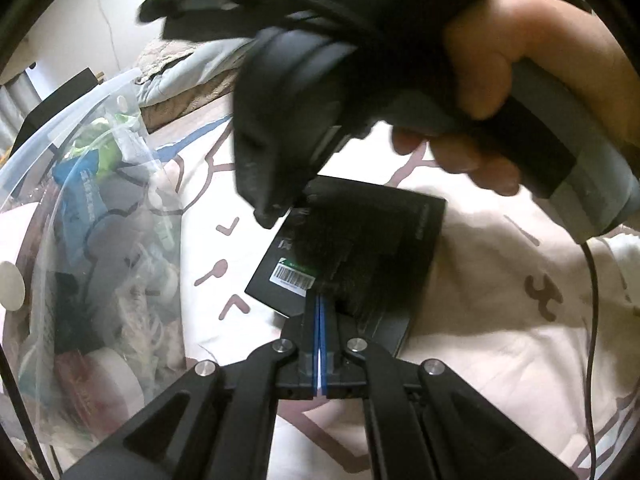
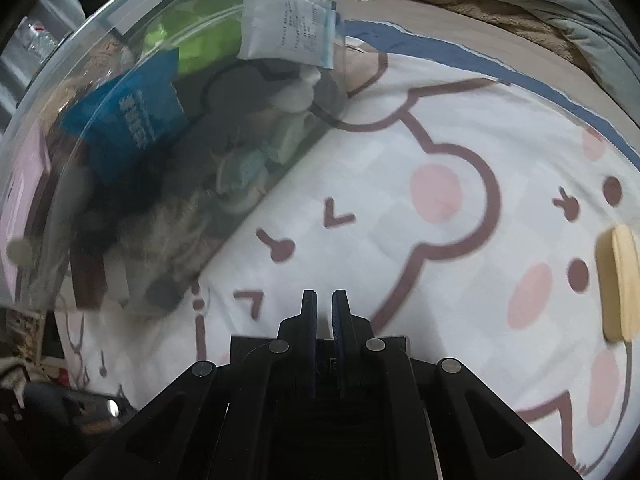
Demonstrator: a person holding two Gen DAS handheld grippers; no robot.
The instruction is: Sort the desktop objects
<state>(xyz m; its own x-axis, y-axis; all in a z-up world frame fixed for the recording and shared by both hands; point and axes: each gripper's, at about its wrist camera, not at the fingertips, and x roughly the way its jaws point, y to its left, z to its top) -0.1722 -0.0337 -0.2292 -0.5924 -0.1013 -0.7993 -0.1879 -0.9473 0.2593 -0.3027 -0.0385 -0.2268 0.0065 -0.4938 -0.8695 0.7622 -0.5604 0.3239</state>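
Black and flat, the box point(image 1: 352, 248) is lying on the sheet point(image 1: 480, 280) just ahead of the left gripper point(image 1: 320, 308), whose tips are overlapping its near edge; a barcode label is showing on the box to the left of those tips. The left jaws are pressing together with blue pads meeting and nothing between them. Whether they are touching the box cannot be told.

Above the box, the right gripper point(image 1: 272, 200) is hanging nose-down, its dark tip sitting just over the box's far left corner, with a hand point(image 1: 500, 92) wrapping around its grey handle. In its own view the right gripper point(image 2: 325, 300) is showing its jaws drawn close with only a narrow slit, gripping nothing, and pointing at bare cartoon-printed sheet.

Left of both sets of jaws, a clear bin point(image 1: 80, 208) is standing on the sheet, packed with items: a blue packet point(image 2: 132, 124), a white sachet point(image 2: 288, 28) and something green point(image 2: 196, 44). Far right of the right jaws, a pale yellow pad point(image 2: 620, 284) is lying on the sheet. Beyond the sheet, a grey blanket point(image 2: 520, 8) is bunching up.
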